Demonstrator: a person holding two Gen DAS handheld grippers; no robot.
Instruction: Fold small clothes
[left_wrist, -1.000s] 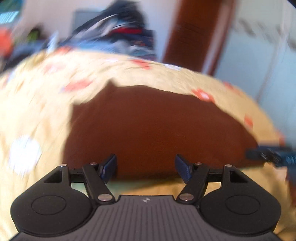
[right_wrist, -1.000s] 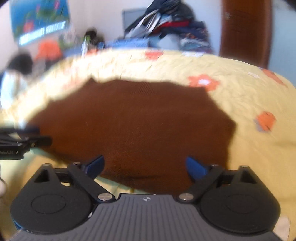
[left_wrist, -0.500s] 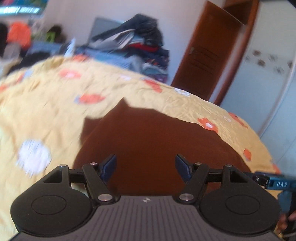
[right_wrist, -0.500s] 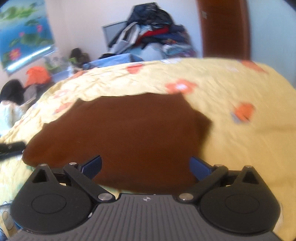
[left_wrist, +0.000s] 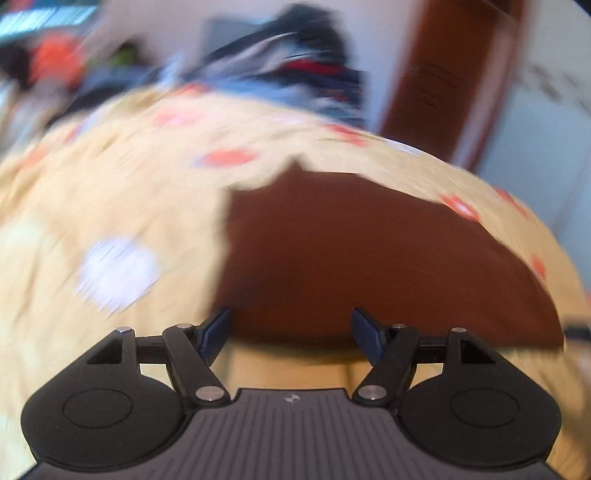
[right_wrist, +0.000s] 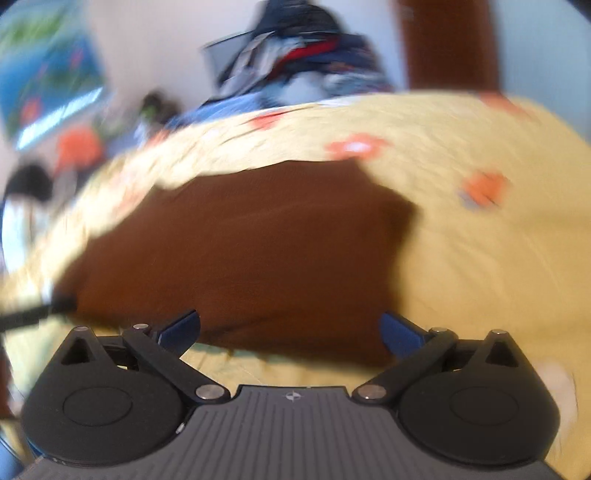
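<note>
The brown garment (left_wrist: 369, 254) lies flat on the yellow flowered bedspread (left_wrist: 110, 206), near its front edge. The left gripper (left_wrist: 290, 330) and right gripper (right_wrist: 290, 328) hover at the garment's near hem, jaws spread wide, holding nothing.

Item count, both views combined:

- Brown garment (left_wrist: 369, 258): one, lying flat on the bed.
- Bedspread (right_wrist: 498, 258), yellow with orange and white flowers: one.
- Claws: two. Left claw (left_wrist: 291, 334): one, two blue-padded fingers set apart. Right claw (right_wrist: 290, 332): one, two fingers set apart.
- Clothes pile (right_wrist: 295, 62) behind the bed: one heap; separate pieces cannot be counted through blur.
- Brown door (left_wrist: 443, 74): one.
- Wall poster (right_wrist: 48, 85): one.
</note>
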